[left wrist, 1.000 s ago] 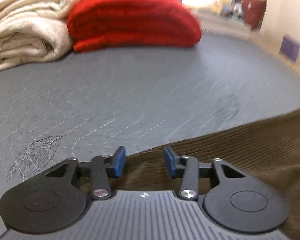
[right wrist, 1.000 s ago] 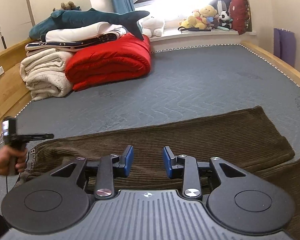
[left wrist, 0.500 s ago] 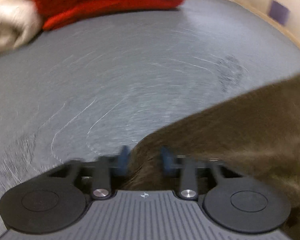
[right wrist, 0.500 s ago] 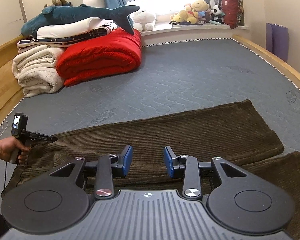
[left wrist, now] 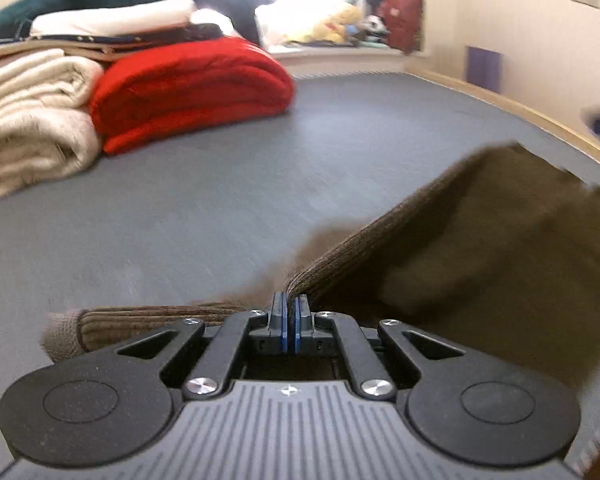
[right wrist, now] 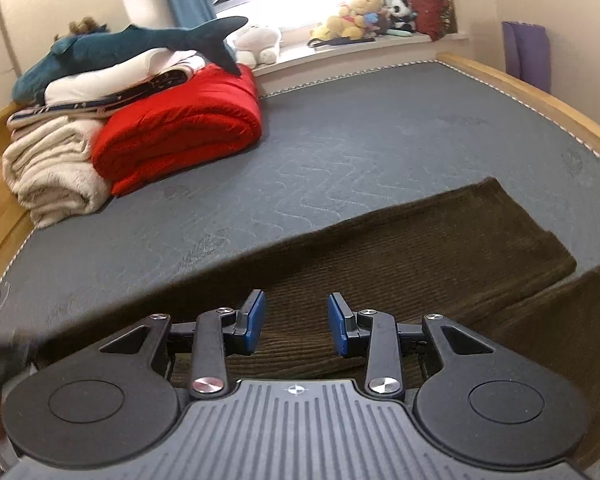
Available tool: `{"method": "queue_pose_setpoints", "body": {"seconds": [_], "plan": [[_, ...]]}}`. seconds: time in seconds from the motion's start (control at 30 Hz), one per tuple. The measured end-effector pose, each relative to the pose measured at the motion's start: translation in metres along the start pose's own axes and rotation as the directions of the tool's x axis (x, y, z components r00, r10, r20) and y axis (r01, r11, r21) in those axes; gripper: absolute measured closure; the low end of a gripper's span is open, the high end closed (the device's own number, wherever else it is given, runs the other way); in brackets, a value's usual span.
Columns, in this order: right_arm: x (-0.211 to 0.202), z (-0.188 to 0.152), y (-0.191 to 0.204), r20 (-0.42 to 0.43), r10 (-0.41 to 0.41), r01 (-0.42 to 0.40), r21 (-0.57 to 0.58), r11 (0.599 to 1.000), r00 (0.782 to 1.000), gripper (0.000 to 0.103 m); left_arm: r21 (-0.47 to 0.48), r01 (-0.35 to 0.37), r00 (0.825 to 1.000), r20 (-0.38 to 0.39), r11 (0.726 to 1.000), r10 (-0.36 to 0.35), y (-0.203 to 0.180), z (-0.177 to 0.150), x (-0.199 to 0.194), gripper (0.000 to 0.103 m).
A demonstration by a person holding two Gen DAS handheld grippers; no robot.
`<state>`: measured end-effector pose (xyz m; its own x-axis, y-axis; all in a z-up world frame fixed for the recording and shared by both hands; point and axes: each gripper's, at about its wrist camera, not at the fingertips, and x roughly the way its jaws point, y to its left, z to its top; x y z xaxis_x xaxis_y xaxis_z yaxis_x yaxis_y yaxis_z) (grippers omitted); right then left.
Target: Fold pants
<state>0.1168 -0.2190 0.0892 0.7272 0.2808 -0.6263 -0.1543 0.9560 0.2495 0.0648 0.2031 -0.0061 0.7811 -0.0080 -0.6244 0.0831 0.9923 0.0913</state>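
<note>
Brown corduroy pants [right wrist: 440, 248] lie spread across the grey mattress [right wrist: 380, 140], the two legs reaching to the right. In the left wrist view my left gripper [left wrist: 291, 304] is shut on a fold of the pants [left wrist: 480, 240] near the waistband; the cloth rises from the pads and drapes away to the right. My right gripper [right wrist: 296, 320] hovers low over the pants with its blue pads [right wrist: 254, 320] apart; corduroy lies beneath them, not pinched.
A folded red blanket [right wrist: 180, 128], a cream blanket [right wrist: 52, 168] and a plush shark [right wrist: 132, 44] are stacked at the far left of the mattress. A wooden bed rail [right wrist: 540, 96] runs along the right. Stuffed toys [right wrist: 352, 16] sit on the windowsill.
The left jaws closed on the pants' edge and carried it up and sideways, so the cloth now hangs lifted. The right gripper has barely moved.
</note>
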Motion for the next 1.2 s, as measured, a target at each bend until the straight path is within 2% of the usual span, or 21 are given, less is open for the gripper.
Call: {"method": "queue_pose_setpoints", "body": {"seconds": [0.03, 0.1, 0.13, 0.17, 0.2, 0.23, 0.27, 0.3, 0.43, 0.53, 0.63, 0.73, 0.87, 1.03, 1.1, 1.2], "plan": [[-0.001, -0.002, 0.002, 0.010, -0.005, 0.005, 0.007, 1.000, 1.000, 0.070, -0.008, 0.012, 1.000, -0.009, 1.000, -0.012, -0.011, -0.018, -0.008, 0.100], [-0.003, -0.006, 0.006, 0.024, -0.030, 0.030, 0.012, 0.999, 0.999, 0.072, -0.093, 0.029, 0.999, -0.042, 0.995, -0.033, -0.027, -0.049, -0.011, 0.100], [-0.004, -0.009, 0.006, 0.022, -0.040, 0.040, 0.017, 0.999, 0.999, 0.071, -0.108, 0.014, 0.997, -0.079, 0.994, -0.023, -0.033, -0.056, -0.009, 0.099], [-0.003, -0.011, 0.006, 0.016, -0.048, 0.047, 0.022, 0.999, 0.999, 0.071, -0.103, -0.013, 0.997, -0.083, 0.995, 0.005, -0.040, -0.054, -0.010, 0.096], [-0.002, -0.013, 0.006, 0.006, -0.058, 0.058, 0.028, 0.998, 0.998, 0.071, -0.147, -0.021, 0.998, -0.059, 0.989, 0.012, -0.040, -0.050, -0.013, 0.092], [-0.002, -0.015, 0.005, -0.001, -0.069, 0.069, 0.036, 0.997, 0.998, 0.071, -0.221, 0.002, 0.999, -0.037, 0.975, -0.011, -0.037, -0.049, -0.019, 0.081], [-0.001, -0.017, 0.003, -0.007, -0.078, 0.078, 0.046, 0.996, 0.997, 0.071, -0.308, 0.051, 0.998, -0.028, 0.950, -0.063, -0.030, -0.050, -0.022, 0.072], [-0.001, -0.018, 0.000, -0.013, -0.082, 0.083, 0.062, 0.995, 0.997, 0.071, -0.363, 0.079, 0.995, -0.026, 0.929, -0.095, -0.026, -0.052, -0.023, 0.069], [-0.005, -0.022, -0.013, -0.035, -0.073, 0.077, 0.150, 0.986, 0.997, 0.071, -0.469, 0.097, 0.987, -0.069, 0.878, -0.146, -0.010, -0.066, -0.021, 0.067], [-0.008, -0.027, -0.023, -0.051, -0.048, 0.057, 0.189, 0.980, 0.998, 0.071, -0.589, 0.112, 0.987, -0.029, 0.800, -0.160, 0.016, -0.070, -0.015, 0.037], [-0.012, -0.029, -0.025, -0.049, -0.062, 0.069, 0.164, 0.984, 0.997, 0.071, -0.685, 0.081, 0.987, -0.048, 0.724, -0.155, 0.035, -0.079, 0.001, 0.035], [-0.015, -0.031, -0.026, -0.042, -0.082, 0.087, 0.130, 0.988, 0.996, 0.071, -0.733, 0.048, 0.986, -0.076, 0.679, -0.151, 0.046, -0.085, 0.013, 0.035], [-0.019, -0.032, -0.033, -0.039, -0.086, 0.090, 0.119, 0.989, 0.996, 0.071, -0.756, 0.038, 0.984, -0.084, 0.653, -0.155, 0.054, -0.086, 0.027, 0.035], [-0.018, -0.034, -0.039, -0.051, -0.107, 0.112, 0.108, 0.988, 0.993, 0.071, -0.742, 0.056, 0.985, -0.068, 0.668, -0.158, 0.055, -0.085, 0.029, 0.037], [-0.017, -0.034, -0.040, -0.053, -0.112, 0.117, 0.102, 0.988, 0.992, 0.071, -0.739, 0.054, 0.986, -0.065, 0.671, -0.151, 0.054, -0.084, 0.034, 0.041], [-0.016, -0.034, -0.038, -0.052, -0.112, 0.117, 0.100, 0.988, 0.992, 0.071, -0.737, 0.044, 0.988, -0.069, 0.674, -0.139, 0.054, -0.083, 0.038, 0.059]]}}
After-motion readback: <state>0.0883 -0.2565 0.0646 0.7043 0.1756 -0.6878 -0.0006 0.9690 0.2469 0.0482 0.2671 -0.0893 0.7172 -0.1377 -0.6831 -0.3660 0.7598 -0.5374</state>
